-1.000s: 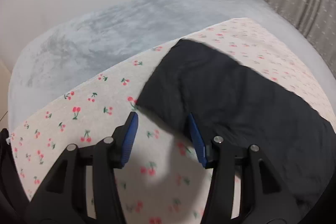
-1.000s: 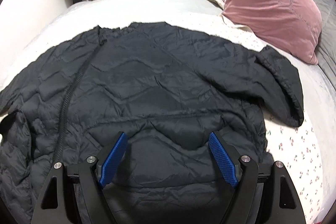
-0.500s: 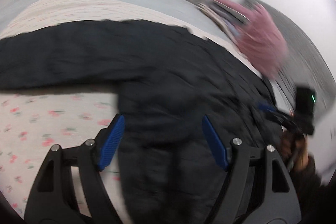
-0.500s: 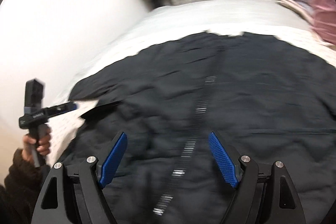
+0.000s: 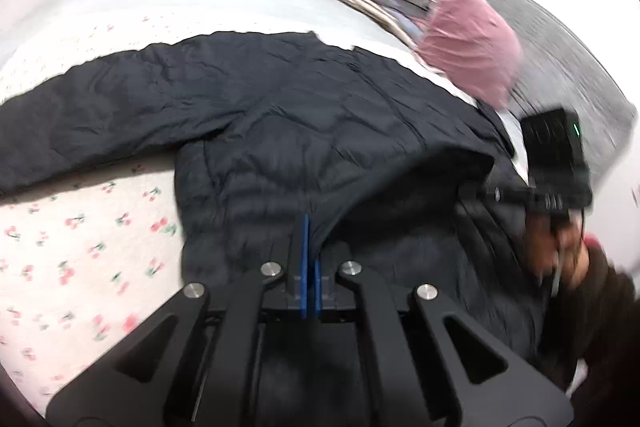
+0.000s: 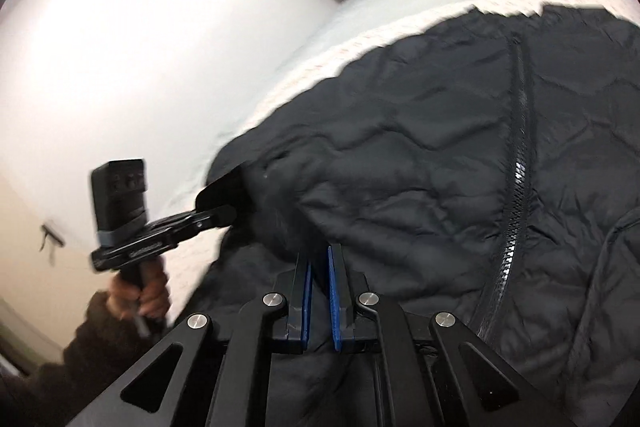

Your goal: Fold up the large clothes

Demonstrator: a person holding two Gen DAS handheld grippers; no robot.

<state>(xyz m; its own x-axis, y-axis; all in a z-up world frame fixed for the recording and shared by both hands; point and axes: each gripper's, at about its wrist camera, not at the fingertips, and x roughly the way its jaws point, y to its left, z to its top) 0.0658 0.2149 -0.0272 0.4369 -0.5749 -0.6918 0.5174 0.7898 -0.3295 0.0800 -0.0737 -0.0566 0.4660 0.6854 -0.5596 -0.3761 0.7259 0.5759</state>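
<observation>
Both wrist views close, angled down over jacket (image 5: 320, 115) hem; each sees other hand.

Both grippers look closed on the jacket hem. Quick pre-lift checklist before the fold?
1. Left gripper shut on the black jacket: ok, fabric pinched between the blue pads.
2. Right gripper shut on the jacket: ok, fabric sits between its pads.
3. Both grips on the near hem edge: ok.
4. Zipper closed: cannot tell.
5. Far sleeve lying flat on the cherry-print sheet: ok.
6. Pink pillow apart from the jacket: cannot tell, blurred, and it sits close to the jacket's far edge.
</observation>
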